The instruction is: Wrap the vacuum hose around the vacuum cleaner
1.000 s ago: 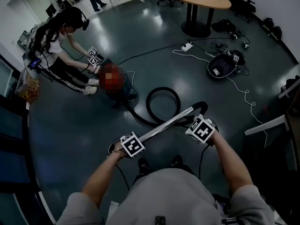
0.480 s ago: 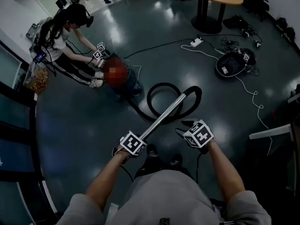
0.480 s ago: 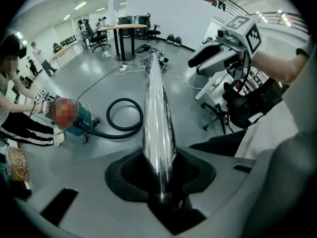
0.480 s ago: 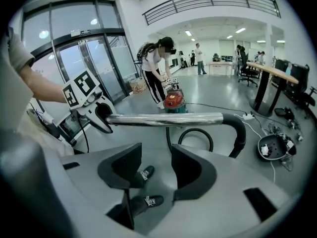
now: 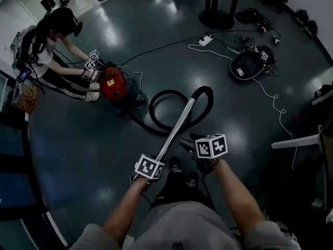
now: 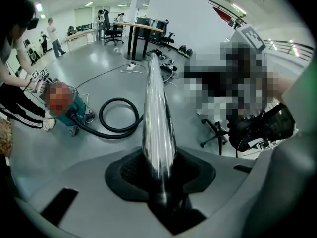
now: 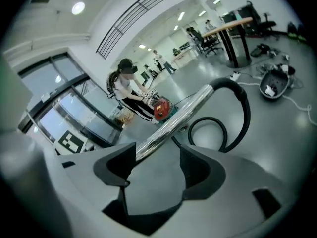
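Head view: the vacuum cleaner [image 5: 113, 83] stands on the floor [image 5: 78, 139], its hose [image 5: 152, 108] looped just beside it and ending in a metal tube [image 5: 177, 126]

Left gripper view: the left gripper [image 6: 158, 170] has its jaws clamped on that tube

Right gripper view: the right gripper [image 7: 157, 157] has jaws that have just been opening and stand wide, with nothing between them and the tube just past one tip

Black hose [image 5: 208, 99] looped on floor, joining red vacuum cleaner [image 5: 113, 83] to chrome wand [image 5: 177, 126].
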`<state>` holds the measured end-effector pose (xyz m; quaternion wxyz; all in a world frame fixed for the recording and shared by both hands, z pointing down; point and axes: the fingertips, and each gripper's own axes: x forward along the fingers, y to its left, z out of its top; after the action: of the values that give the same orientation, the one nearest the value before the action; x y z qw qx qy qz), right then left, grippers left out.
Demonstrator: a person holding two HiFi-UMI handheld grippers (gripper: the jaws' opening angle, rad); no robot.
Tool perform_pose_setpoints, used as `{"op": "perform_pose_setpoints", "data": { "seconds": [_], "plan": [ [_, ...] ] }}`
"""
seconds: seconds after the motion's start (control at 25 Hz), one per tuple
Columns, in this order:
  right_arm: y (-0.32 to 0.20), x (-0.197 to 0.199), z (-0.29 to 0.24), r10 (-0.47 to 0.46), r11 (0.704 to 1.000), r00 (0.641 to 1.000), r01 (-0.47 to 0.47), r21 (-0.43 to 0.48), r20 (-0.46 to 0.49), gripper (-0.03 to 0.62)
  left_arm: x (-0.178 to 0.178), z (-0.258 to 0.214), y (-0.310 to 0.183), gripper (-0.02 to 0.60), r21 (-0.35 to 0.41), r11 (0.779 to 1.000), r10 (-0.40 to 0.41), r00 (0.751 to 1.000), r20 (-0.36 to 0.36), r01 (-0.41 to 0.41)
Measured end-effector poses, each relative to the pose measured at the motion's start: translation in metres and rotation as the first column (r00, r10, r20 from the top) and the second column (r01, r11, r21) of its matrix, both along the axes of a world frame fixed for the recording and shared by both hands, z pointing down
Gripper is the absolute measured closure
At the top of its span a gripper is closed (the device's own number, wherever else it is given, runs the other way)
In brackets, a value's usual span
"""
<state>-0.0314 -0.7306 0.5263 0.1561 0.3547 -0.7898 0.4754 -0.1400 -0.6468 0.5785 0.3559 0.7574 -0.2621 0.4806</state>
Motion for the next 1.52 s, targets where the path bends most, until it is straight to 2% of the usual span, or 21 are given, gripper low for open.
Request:
{"op": "perform_pose_setpoints", "data": {
  "seconds": [0.08, 0.16, 0.24, 0.56, 0.84, 0.88, 0.96, 1.12, 1.24, 1.52],
  "plan": [
    [-0.014, -0.009, 0.014, 0.12, 0.99, 0.99, -0.113, -0.088, 0.08, 0.321, 0.001, -0.001, -0.009, 0.436, -0.005, 1.0, -0.008, 1.0, -0.01, 0.008],
    [-0.032, -0.022, 0.022, 0.258, 0.958, 0.95, -0.227, -0.174, 0.179, 0.303, -0.004, -0.005, -0.018, 0.436, -0.005, 1.0, -0.01, 1.0, -0.007, 0.01],
    [-0.044, -0.036, 0.025, 0.34, 0.93, 0.907, -0.284, -0.233, 0.25, 0.303, -0.01, -0.007, -0.019, 0.436, -0.01, 1.0, -0.009, 1.0, -0.002, 0.009],
    [-0.085, -0.075, 0.04, 0.468, 0.862, 0.846, -0.375, -0.342, 0.254, 0.303, -0.016, -0.011, -0.026, 0.436, -0.019, 1.0, -0.003, 1.0, -0.03, 0.003],
    [-0.103, -0.127, 0.045, 0.518, 0.832, 0.794, -0.381, -0.404, 0.317, 0.304, -0.028, -0.012, -0.048, 0.436, -0.008, 1.0, 0.008, 0.999, -0.046, -0.009],
    [-0.104, -0.13, 0.046, 0.527, 0.825, 0.786, -0.383, -0.416, 0.322, 0.311, -0.029, -0.011, -0.05, 0.436, -0.003, 1.0, 0.014, 0.999, -0.045, -0.014],
    [-0.108, -0.131, 0.046, 0.541, 0.815, 0.771, -0.382, -0.435, 0.337, 0.379, -0.029, -0.011, -0.054, 0.436, 0.006, 1.0, 0.02, 0.999, -0.051, -0.02],
    [-0.12, -0.131, 0.038, 0.515, 0.834, 0.78, -0.36, -0.418, 0.356, 0.435, -0.03, -0.016, -0.065, 0.436, 0.01, 1.0, 0.011, 1.0, -0.028, -0.011],
    [-0.124, -0.121, 0.036, 0.521, 0.827, 0.787, -0.37, -0.422, 0.33, 0.501, -0.019, -0.018, -0.072, 0.434, 0.053, 0.998, 0.022, 0.999, -0.029, -0.02],
    [-0.14, -0.093, 0.04, 0.516, 0.822, 0.822, -0.395, -0.41, 0.242, 0.54, 0.007, -0.013, -0.087, 0.434, 0.075, 0.997, 0.034, 0.997, -0.062, -0.03]
  ]
}}
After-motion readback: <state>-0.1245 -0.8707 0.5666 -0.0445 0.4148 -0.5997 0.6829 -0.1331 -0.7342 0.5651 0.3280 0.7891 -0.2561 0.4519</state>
